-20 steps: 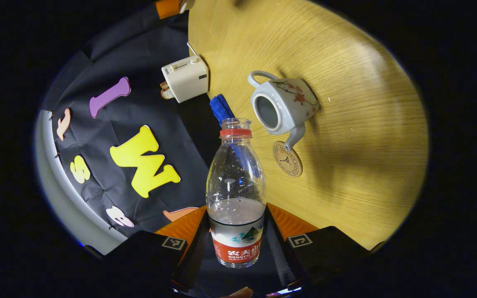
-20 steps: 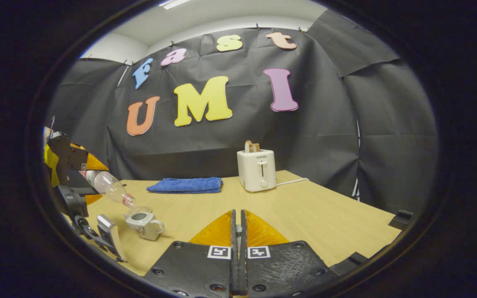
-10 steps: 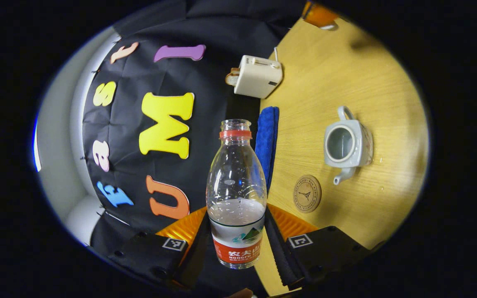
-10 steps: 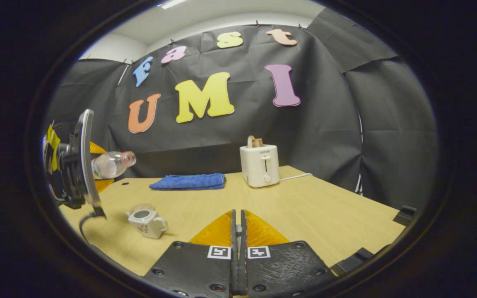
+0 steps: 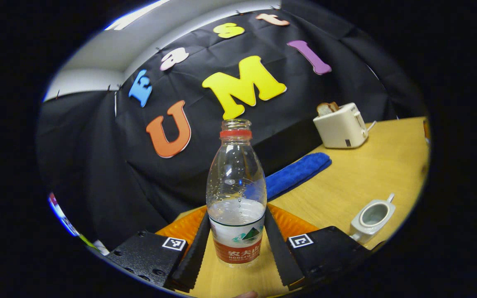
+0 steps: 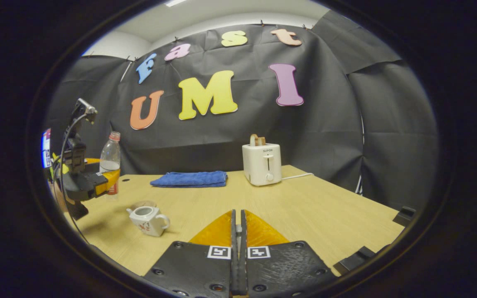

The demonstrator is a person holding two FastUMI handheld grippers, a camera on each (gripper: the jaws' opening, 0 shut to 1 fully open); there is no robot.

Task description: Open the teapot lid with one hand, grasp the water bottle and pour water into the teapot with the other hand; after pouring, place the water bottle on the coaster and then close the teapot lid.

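Left gripper view puts the water bottle (image 5: 236, 194) at centre frame, upright, uncapped, with my left gripper (image 5: 236, 244) clamped on its labelled lower part, a finger pressing on each side; water fills only about the lower half. To the lower right of that frame sits the teapot (image 5: 372, 218) on the tabletop (image 5: 371, 174), its mouth open and lidless, so I judge the lid is already off and, with the bottle upright and away from the pot, the pouring looks done, though I cannot see how much water is in the pot. In the right gripper view the bottle (image 6: 110, 159) stands at the left edge, held above the tabletop (image 6: 304, 207) in the left gripper (image 6: 97, 182), and the teapot (image 6: 149, 219) lies lower left with the coaster (image 6: 141, 204) just behind it, bare. My right gripper (image 6: 237, 248) shows at bottom centre with its fingers drawn nearly together; something thin seems pinched between them, probably the lid's knob, but I cannot tell for sure. Further out are a blue cloth (image 6: 189, 179) at mid-frame and a toaster (image 6: 262, 163) right of it, with bread poking up. Left to do, as I judge it: set the bottle on the coaster, then close the teapot.
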